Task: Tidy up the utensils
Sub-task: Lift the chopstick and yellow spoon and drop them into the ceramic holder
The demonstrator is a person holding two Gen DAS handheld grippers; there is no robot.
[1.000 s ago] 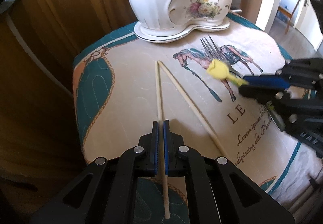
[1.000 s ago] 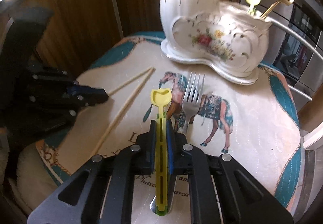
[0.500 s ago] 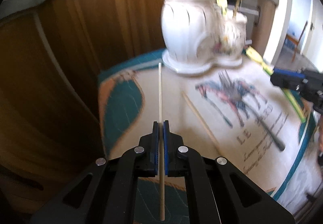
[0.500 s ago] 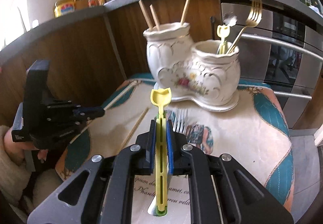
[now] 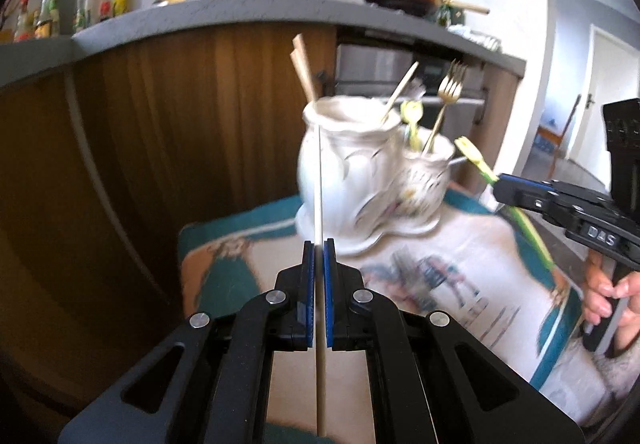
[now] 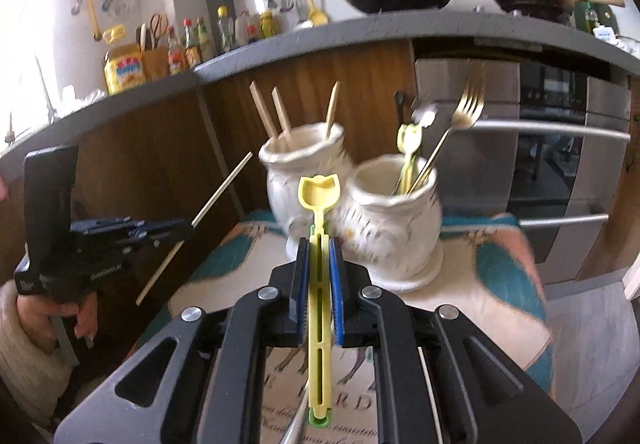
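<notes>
Both tongs clenched on utensils, held in the air short of the double ceramic holder.

The left gripper (image 5: 319, 248) was clamped on a single wooden chopstick (image 5: 320, 184), which ran straight out ahead of its pads toward the taller pot (image 5: 344, 172) of the white holder. The right gripper (image 6: 319, 244) was clamped on a yellow plastic spoon (image 6: 320, 196), bowl end forward, with the shorter pot (image 6: 394, 204) just ahead and to its right. Three chopsticks (image 6: 276, 116) stood in the taller pot; a gold fork (image 6: 460, 124) and another yellow spoon (image 6: 408, 148) stood in the shorter one. The holder sat on a printed cloth (image 5: 460, 284), below and beyond both tongs.
</notes>
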